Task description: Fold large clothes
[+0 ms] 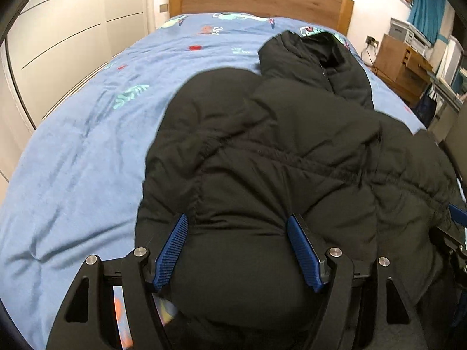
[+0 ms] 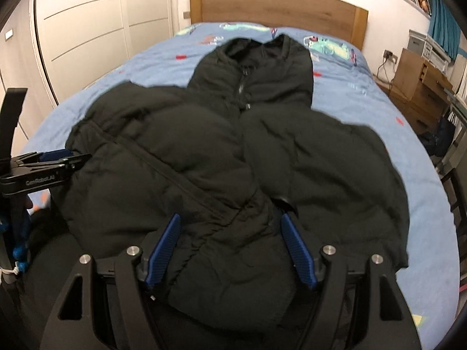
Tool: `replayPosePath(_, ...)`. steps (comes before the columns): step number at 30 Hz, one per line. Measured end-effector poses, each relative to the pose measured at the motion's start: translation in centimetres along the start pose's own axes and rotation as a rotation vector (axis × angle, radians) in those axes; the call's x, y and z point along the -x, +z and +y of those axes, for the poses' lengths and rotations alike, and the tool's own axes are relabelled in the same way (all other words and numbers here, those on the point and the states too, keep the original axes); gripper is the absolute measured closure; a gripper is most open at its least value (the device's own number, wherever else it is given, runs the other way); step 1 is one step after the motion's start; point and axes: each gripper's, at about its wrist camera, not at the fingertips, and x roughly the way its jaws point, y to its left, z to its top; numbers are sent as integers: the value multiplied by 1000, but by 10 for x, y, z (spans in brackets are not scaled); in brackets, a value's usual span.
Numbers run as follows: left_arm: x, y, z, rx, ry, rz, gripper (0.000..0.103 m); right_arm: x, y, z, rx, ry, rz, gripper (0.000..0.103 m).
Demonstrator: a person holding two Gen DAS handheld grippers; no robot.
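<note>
A black puffer jacket with a hood lies front up on the blue bedspread, hood toward the headboard. It fills the left wrist view too. My left gripper is open, its blue pads astride the jacket's lower left part. My right gripper is open over the jacket's lower middle, with fabric bulging between the pads. The left gripper also shows at the left of the right wrist view, at the jacket's left edge.
A wooden headboard stands at the far end of the bed. White wardrobe doors line the left side. A wooden cabinet and cables stand to the right of the bed. Bare bedspread lies left of the jacket.
</note>
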Motion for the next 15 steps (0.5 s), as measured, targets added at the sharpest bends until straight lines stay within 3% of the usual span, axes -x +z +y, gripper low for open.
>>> replayPosePath(8,7,-17,-11,-61,30,-7,33,5,-25,-13,-7,-5,26,33)
replayPosePath(15,17,-14,-10,-66,32,-24,33,21,-17,-2,22,-36,31,33)
